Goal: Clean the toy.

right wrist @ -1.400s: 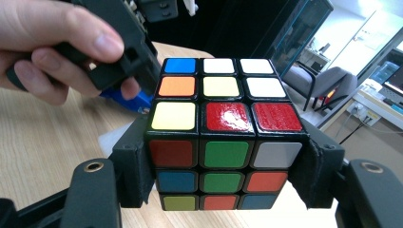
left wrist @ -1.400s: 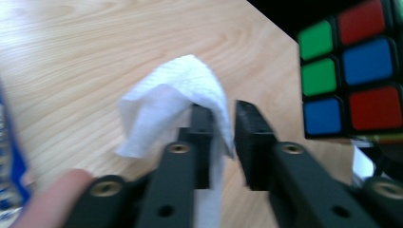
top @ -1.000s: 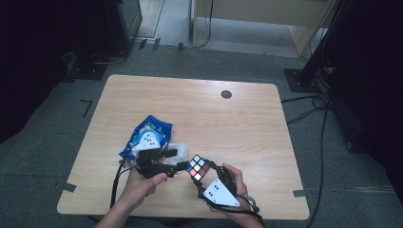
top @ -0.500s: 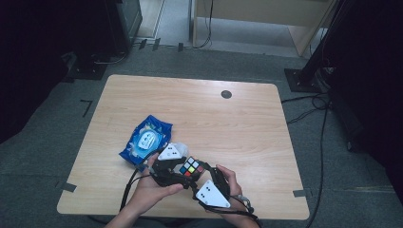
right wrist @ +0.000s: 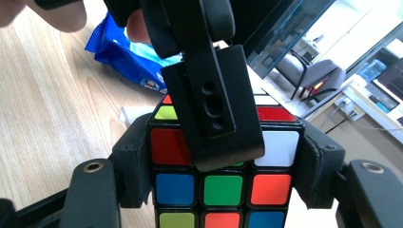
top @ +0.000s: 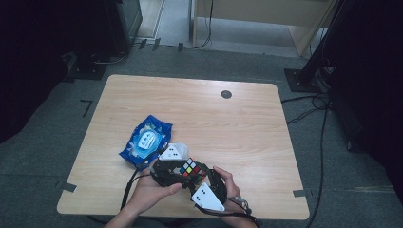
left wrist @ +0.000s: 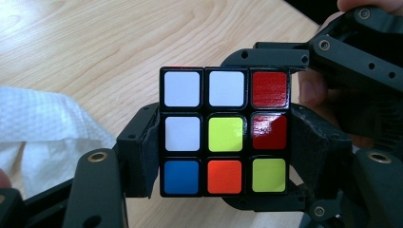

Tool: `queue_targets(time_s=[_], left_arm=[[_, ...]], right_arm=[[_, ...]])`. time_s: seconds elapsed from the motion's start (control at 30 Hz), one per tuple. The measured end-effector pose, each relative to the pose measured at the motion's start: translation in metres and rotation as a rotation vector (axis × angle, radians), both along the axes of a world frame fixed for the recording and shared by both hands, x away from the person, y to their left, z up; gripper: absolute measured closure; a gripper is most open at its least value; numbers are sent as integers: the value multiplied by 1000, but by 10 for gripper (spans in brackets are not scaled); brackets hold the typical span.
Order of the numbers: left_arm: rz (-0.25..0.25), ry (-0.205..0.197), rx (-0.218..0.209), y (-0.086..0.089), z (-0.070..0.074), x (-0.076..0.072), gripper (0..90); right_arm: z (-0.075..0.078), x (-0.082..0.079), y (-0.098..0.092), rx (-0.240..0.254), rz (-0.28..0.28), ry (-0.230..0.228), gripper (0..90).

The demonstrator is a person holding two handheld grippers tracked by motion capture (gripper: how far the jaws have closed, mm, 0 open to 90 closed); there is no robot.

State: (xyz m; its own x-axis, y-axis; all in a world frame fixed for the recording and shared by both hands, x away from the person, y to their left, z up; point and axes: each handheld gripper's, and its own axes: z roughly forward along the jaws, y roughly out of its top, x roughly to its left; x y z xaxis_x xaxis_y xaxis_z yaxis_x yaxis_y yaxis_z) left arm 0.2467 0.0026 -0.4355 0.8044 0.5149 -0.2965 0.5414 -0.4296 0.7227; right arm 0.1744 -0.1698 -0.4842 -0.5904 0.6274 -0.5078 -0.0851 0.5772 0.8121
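A Rubik's cube point(top: 190, 168) hangs above the table's near edge between both hand-held grippers. In the left gripper view the cube point(left wrist: 225, 133) shows white, red, yellow, blue and orange stickers. My left gripper point(left wrist: 225, 149) has just been closing, and its pads press on the cube's left and right sides. The right gripper's jaws cross above and below the cube there. In the right gripper view my right gripper point(right wrist: 223, 178) is shut on the cube point(right wrist: 223, 190), and one left jaw lies across its front face. Both hands meet at the cube in the high view.
A blue wipes pack point(top: 146, 141) lies on the wooden table point(top: 247, 128) just left of the hands, and a white tissue point(left wrist: 43, 137) lies beside it. A small dark round cap point(top: 226, 94) sits in the tabletop at the far side.
The left hand moved right from over the blue pack to the cube, and its jaws came in around the cube. The right hand kept still with the cube.
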Motion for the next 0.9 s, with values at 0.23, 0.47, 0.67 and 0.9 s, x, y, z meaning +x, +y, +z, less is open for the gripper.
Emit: queue_targets(time_s=[0.23, 0.47, 0.67, 0.9], left_arm=[[-12, 9, -53, 6, -1, 3, 347], [-22, 51, -169, 25, 4, 12, 347], [-54, 86, -190, 29, 6, 15, 345], [-55, 83, -134, 23, 6, 13, 313]], right_arm=[[1, 0, -1, 9, 7, -16, 342], [-5, 5, -9, -8, -10, 0, 338], [1, 1, -11, -7, 15, -23, 349], [3, -4, -5, -50, 23, -66, 349]])
